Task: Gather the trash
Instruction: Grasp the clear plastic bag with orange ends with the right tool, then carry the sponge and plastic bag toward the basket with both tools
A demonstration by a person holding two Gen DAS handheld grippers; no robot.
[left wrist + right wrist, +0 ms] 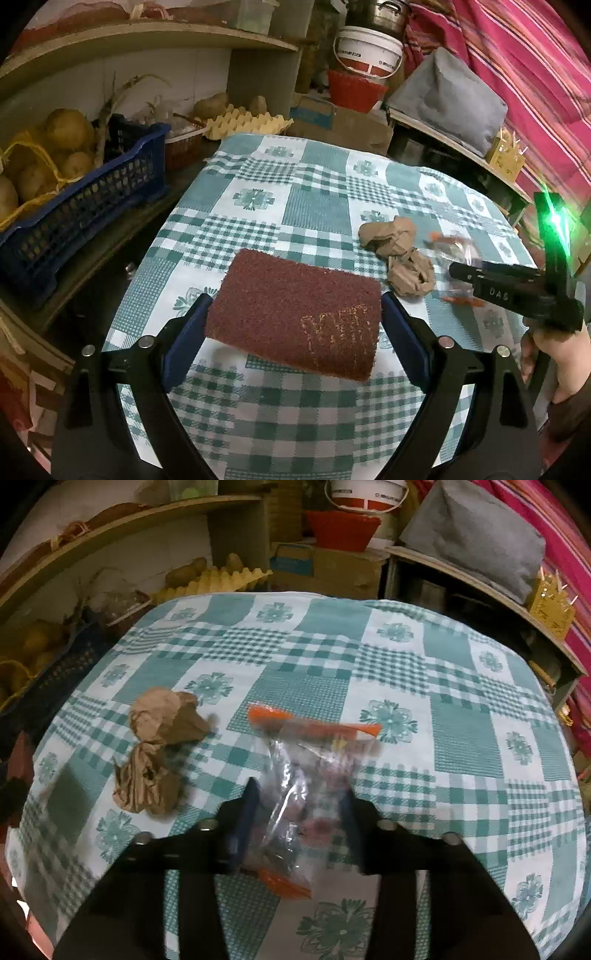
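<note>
My left gripper [295, 314] is shut on a dark red scouring pad [295, 314], held just above the green checked tablecloth [258, 206]. Two crumpled brown paper balls [399, 254] lie on the cloth to the pad's right; they also show in the right wrist view [159, 749]. My right gripper [299, 797] has its jaws around a clear plastic bag with orange edges [306, 775], blurred by motion. In the left wrist view the right gripper [480, 277] reaches in from the right over the same bag [454, 243].
A blue crate [85, 210] with potatoes stands left of the table. An egg tray [243, 122], a red basket [354, 90] and a white bucket [369, 48] stand behind. A shelf with a grey cushion [458, 99] is at the right.
</note>
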